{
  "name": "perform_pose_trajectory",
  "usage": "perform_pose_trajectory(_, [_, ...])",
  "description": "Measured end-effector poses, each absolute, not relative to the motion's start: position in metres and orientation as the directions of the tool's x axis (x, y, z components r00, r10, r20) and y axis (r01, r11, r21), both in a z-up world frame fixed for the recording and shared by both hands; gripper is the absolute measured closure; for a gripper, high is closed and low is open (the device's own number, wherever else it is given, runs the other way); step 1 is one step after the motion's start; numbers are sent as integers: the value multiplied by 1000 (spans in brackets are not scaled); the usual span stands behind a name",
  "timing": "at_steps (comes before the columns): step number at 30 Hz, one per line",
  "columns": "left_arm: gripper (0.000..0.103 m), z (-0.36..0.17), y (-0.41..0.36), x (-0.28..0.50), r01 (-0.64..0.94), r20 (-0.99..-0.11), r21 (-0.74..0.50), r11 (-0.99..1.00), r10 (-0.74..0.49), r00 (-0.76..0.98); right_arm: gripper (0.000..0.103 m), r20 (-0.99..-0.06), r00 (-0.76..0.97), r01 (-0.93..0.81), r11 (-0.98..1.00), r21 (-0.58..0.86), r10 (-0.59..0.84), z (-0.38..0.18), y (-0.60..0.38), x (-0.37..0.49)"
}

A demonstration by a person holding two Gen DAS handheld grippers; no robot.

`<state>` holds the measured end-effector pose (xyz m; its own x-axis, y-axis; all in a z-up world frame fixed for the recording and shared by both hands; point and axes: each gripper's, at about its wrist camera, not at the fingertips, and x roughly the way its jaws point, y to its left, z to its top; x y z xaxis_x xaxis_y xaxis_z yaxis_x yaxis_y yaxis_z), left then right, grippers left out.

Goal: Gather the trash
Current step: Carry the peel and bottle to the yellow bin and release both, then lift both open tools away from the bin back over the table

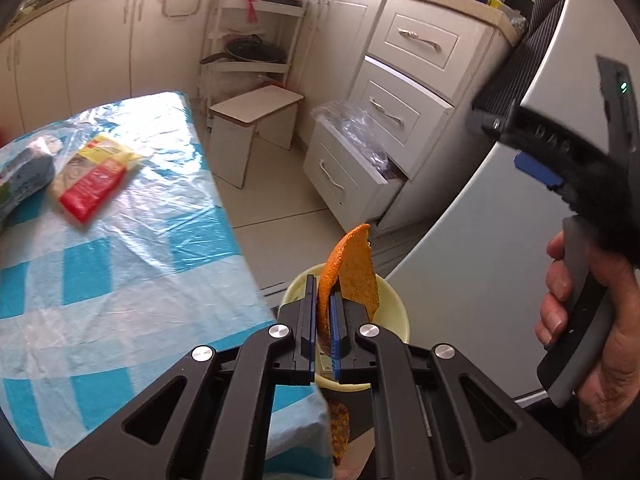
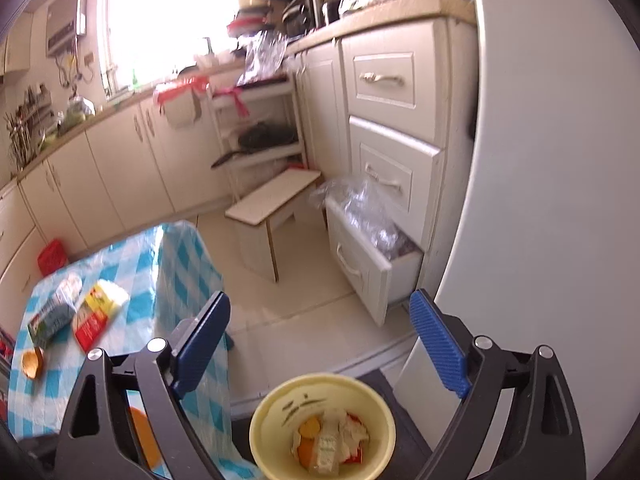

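Orange peel [image 1: 352, 268] stood upright, pinched between the jaws of the left gripper [image 1: 325, 320], which were closed tight on its lower part while the rest of the peel rose above the fingertips. The peel hung directly over a pale yellow bin [image 2: 324, 426] just off the near edge of the counter [image 1: 120, 280], which was covered in a blue-checked cloth. The bin held crumpled wrappers and orange scraps [image 2: 330, 436]. The right gripper [image 2: 320, 328] hovered above the same bin with its jaws spread wide apart and nothing between them. Near the counter's far left corner lay a red and yellow packet [image 1: 96, 176] beside a grey-blue carton [image 1: 24, 176], and an eggshell [image 2: 33, 362] sat closer along the left edge.
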<state>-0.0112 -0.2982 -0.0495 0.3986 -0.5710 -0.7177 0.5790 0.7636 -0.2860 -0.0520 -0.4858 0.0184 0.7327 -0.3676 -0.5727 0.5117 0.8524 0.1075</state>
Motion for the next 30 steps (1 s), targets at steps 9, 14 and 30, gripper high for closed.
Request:
perform_pose_trajectory(9, [90, -110, -395, 1, 583, -820, -290, 759, -512, 257, 15, -537, 768, 513, 837, 191, -349, 28, -498, -56])
perform_pose_trajectory(14, [63, -110, -394, 0, 579, -812, -303, 757, -523, 259, 15, -534, 774, 508, 836, 205, -339, 29, -499, -55])
perform_pose_trajectory(30, [31, -41, -232, -19, 429, -780, -214, 878, -418, 465, 13, -560, 760, 451, 888, 87, -331, 24, -459, -34])
